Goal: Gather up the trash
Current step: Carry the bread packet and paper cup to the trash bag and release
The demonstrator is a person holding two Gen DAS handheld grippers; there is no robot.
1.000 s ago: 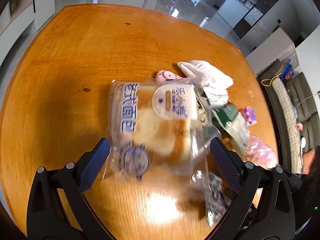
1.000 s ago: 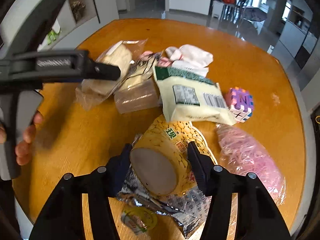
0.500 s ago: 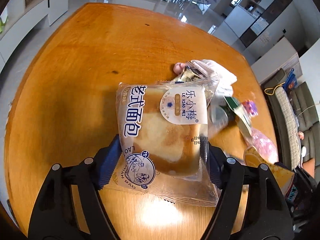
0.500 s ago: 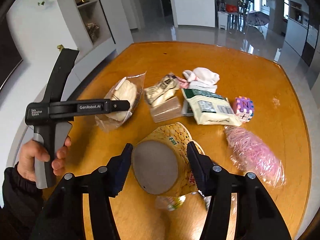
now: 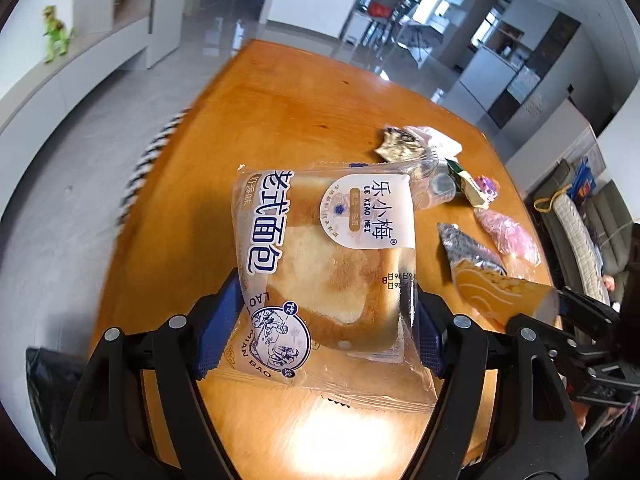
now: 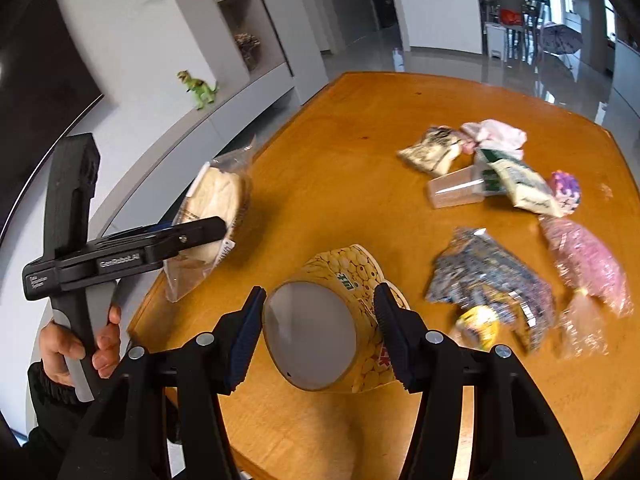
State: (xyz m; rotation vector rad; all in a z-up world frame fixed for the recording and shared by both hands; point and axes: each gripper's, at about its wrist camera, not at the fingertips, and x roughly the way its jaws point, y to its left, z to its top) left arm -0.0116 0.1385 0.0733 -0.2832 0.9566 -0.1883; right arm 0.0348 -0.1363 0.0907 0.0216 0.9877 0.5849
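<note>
While left gripper (image 5: 328, 336) hangs over round orange wooden table (image 5: 280, 128), blue pads clamp clear plastic bread packet with blue-and-white label (image 5: 324, 272), lifted off tabletop. Beyond: crumpled silver-grey foil wrapper (image 5: 468, 250), pink mesh bag (image 5: 506, 232), clear plastic cup (image 5: 440, 192) lying on table. Black bin bag (image 5: 48, 392) at lower left edge.

Right wrist view: right gripper (image 6: 320, 332) clenched on yellow paper noodle cup with grey base (image 6: 328, 316), held above table near edge. Hand (image 6: 80, 352) grips left gripper's handle, bread packet in jaws. Green toy dinosaur (image 6: 198, 88) on ledge.
</note>
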